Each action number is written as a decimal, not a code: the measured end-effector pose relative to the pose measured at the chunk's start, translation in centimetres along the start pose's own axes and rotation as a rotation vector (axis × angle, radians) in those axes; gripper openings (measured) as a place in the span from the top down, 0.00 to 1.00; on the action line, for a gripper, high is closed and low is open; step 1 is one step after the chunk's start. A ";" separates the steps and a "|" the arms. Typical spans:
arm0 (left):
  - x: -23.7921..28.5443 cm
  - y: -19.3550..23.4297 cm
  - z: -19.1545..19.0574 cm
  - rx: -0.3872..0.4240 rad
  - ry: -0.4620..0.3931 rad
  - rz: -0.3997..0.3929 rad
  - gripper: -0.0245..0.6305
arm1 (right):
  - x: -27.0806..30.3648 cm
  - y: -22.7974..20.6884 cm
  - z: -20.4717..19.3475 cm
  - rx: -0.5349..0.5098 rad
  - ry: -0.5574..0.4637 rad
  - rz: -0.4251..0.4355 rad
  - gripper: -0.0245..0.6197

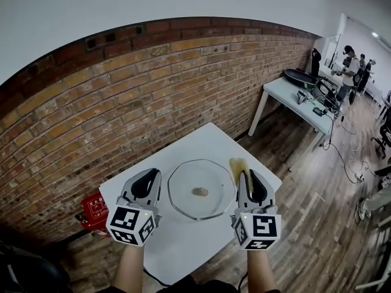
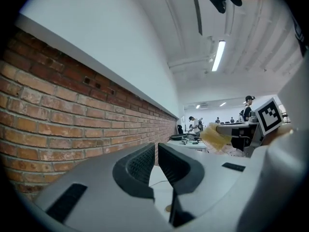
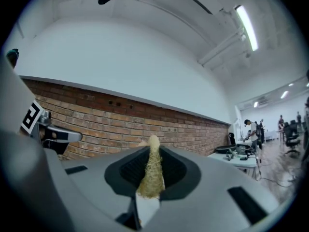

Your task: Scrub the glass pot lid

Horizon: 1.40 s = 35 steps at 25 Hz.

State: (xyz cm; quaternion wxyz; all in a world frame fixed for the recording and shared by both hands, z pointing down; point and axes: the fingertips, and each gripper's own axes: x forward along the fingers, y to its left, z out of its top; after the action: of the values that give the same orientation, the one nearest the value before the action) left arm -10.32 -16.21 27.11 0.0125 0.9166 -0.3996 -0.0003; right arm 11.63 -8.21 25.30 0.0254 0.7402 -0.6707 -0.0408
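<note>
The round glass pot lid [image 1: 201,189] lies flat in the middle of a small white table [image 1: 183,243], its knob [image 1: 200,192] at the centre. My left gripper [image 1: 154,173] hangs just left of the lid's rim, jaws almost together with nothing between them [image 2: 156,151]. On the lid's right side my right gripper [image 1: 247,174] is shut on a yellow scrub sponge [image 1: 238,165], which sticks out past the fingertips [image 3: 152,173]. Both grippers point level toward the brick wall. From the left gripper view the sponge [image 2: 212,135] shows off to the right.
A brick wall [image 1: 140,96] runs close behind the table. A red box [image 1: 95,212] sits on the floor at the table's left. Farther right stands another white table [image 1: 287,96] with a black pan [image 1: 302,77] and gear; people stand beyond it.
</note>
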 end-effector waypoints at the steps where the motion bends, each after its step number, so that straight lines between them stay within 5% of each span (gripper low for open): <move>1: 0.3 0.4 -0.3 -0.005 0.002 0.003 0.92 | 0.4 -0.1 -0.1 -0.005 0.003 -0.003 0.87; 13: 3.5 0.7 -1.6 0.081 0.049 0.090 0.92 | 4.1 -2.8 -3.0 0.003 0.036 0.082 0.87; 22: 4.9 1.9 -3.0 0.052 0.096 0.141 0.92 | 6.8 -3.1 -3.7 0.009 0.042 0.123 0.87; 35: 7.3 3.6 -9.5 0.008 0.208 0.158 0.92 | 10.5 -1.5 -9.5 0.034 0.138 0.183 0.87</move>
State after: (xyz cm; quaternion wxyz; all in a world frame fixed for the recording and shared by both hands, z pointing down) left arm -7.89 -23.80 36.80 0.0500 0.8774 -0.4670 0.0976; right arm 15.07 -18.72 34.32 0.0626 0.6772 -0.7327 0.0238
